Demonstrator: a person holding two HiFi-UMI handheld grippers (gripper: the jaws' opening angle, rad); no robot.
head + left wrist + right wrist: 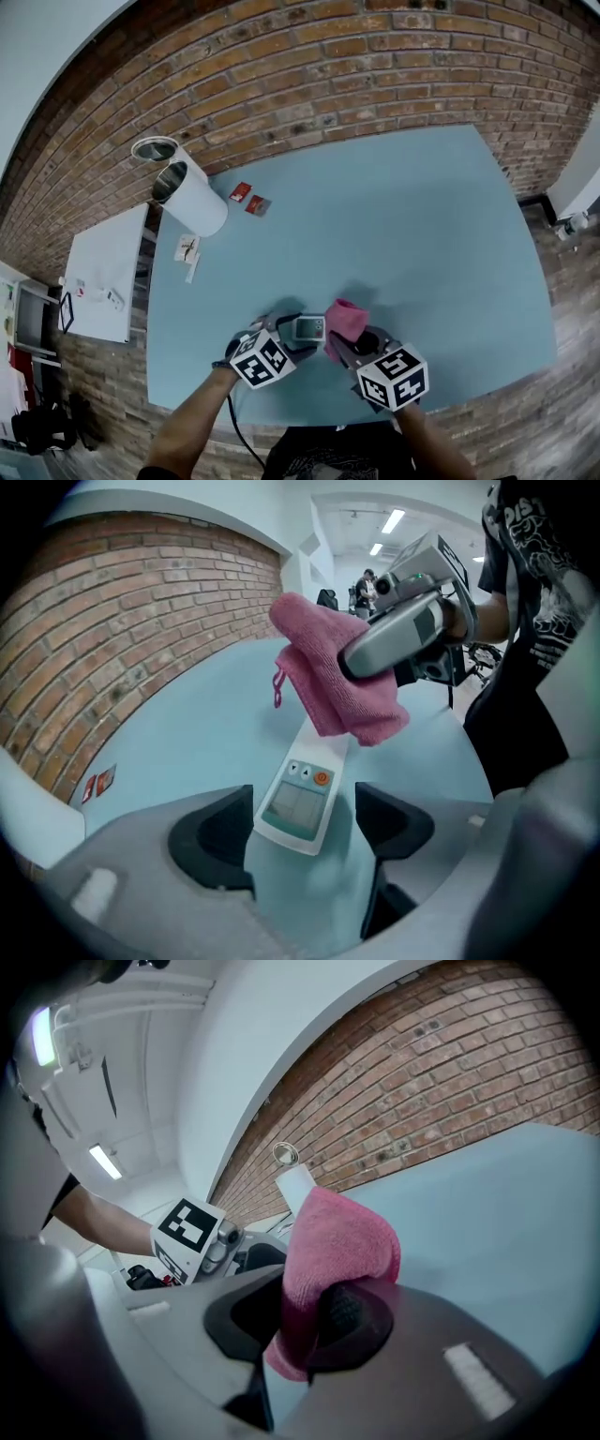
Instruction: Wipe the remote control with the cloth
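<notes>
The white remote control (pixel 300 803), with a small screen and an orange button, lies on the blue table (pixel 422 234) near its front edge. My left gripper (pixel 305 810) is open, its jaws standing either side of the remote's near end without touching it. In the head view the remote (pixel 308 328) sits just ahead of that gripper (pixel 296 336). My right gripper (pixel 305 1321) is shut on a folded pink cloth (pixel 337 1237). The cloth (pixel 333 682) hangs over the remote's far end. In the head view the cloth (pixel 347 319) is right of the remote.
A white cylindrical container (pixel 192 197) lies on its side at the table's back left, a round lid (pixel 155 148) beside it. Two small red packets (pixel 251 200) and white cards (pixel 187 248) lie nearby. A white side table (pixel 103 272) stands left. A brick wall runs behind.
</notes>
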